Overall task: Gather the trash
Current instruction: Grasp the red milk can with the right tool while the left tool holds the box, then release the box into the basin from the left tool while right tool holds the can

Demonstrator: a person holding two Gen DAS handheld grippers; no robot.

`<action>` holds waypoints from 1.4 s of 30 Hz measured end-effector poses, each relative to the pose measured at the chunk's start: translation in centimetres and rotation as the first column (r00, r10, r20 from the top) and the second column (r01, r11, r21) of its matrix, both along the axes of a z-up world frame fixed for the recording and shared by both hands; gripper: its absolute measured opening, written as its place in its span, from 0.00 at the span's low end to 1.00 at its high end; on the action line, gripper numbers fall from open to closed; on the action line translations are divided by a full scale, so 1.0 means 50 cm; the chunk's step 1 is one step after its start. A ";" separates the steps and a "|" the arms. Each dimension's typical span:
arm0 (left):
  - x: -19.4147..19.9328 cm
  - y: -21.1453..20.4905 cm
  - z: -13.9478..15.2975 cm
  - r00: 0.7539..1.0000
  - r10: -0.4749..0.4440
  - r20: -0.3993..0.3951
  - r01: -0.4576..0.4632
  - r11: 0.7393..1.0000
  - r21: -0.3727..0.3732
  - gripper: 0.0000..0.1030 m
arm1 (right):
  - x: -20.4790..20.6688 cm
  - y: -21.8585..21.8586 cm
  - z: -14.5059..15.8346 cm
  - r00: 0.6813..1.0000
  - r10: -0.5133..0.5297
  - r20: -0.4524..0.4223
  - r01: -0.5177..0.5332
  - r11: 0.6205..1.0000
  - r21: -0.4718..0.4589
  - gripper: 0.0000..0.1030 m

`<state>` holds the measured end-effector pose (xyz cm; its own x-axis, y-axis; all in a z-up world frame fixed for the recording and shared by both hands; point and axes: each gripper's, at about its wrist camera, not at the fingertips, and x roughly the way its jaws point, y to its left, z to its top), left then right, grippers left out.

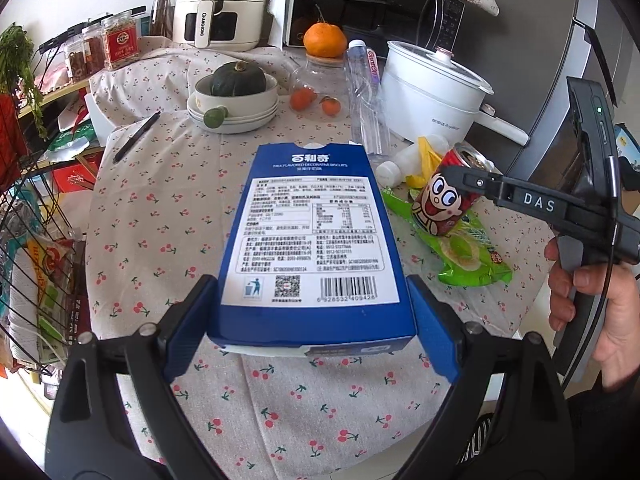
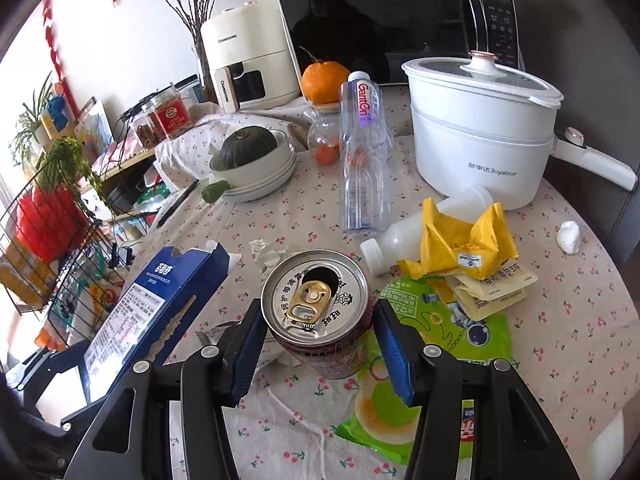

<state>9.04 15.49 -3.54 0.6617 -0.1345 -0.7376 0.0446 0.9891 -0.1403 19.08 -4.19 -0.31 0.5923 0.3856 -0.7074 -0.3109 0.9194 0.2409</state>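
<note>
Cherry-printed cloth covers the surface (image 1: 160, 216), which is crowded at the back with a white air fryer (image 1: 218, 0), a microwave (image 2: 400, 28) and a white electric pot (image 2: 480, 136).

Low in the left wrist view, the left hand-held gripper (image 1: 312, 320) is clamped on a blue biscuit box (image 1: 316, 236), its blue pads pressed to the box's two long sides; the box lies tilted, barcode panel up, its far end reaching toward the frame centre.

At lower centre of the right wrist view, the right hand-held gripper (image 2: 320, 344) is closed on a red drink can (image 2: 320, 320) (opened, the gold pull tab lying flat on its top), both pads against the can's sides. In the left wrist view the same can sits at centre right, with a bare hand (image 1: 588, 300) on the gripper's handle at the right edge.

Below the can lies a green snack wrapper (image 2: 472, 332). Just beyond it, right of centre, are crumpled yellow wrappers (image 2: 468, 248) and a toppled white plastic bottle (image 2: 396, 244). A clear water bottle (image 2: 362, 152) stands upright behind them.
</note>
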 end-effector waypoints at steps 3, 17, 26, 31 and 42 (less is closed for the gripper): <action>-0.001 -0.029 0.007 0.999 -0.033 0.005 0.033 0.999 -0.001 0.89 | -0.013 -0.050 0.022 0.999 -0.032 0.010 0.032 0.999 -0.002 0.54; -0.012 -0.257 0.025 0.958 -0.286 0.002 0.286 0.958 0.014 0.89 | -0.098 -0.368 0.039 0.966 -0.256 -0.040 0.253 0.965 -0.062 0.54; -0.036 -0.408 0.014 0.894 -0.448 -0.025 0.448 0.893 0.036 0.89 | -0.179 -0.545 0.028 0.919 -0.389 -0.070 0.381 0.919 -0.099 0.54; -0.050 -0.495 -0.001 0.847 -0.529 -0.050 0.531 0.846 0.039 0.89 | -0.219 -0.622 0.000 0.887 -0.448 -0.117 0.437 0.893 -0.109 0.54; -0.096 -0.664 -0.065 0.718 -0.684 -0.129 0.694 0.717 0.065 0.89 | -0.276 -0.729 -0.052 0.831 -0.527 -0.179 0.506 0.849 -0.149 0.54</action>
<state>4.24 -17.73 -6.77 0.3462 -0.4481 -0.8243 0.7119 0.6977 -0.0803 5.26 -40.65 -2.91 0.5245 -0.0079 -0.8514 0.2626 0.9527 0.1530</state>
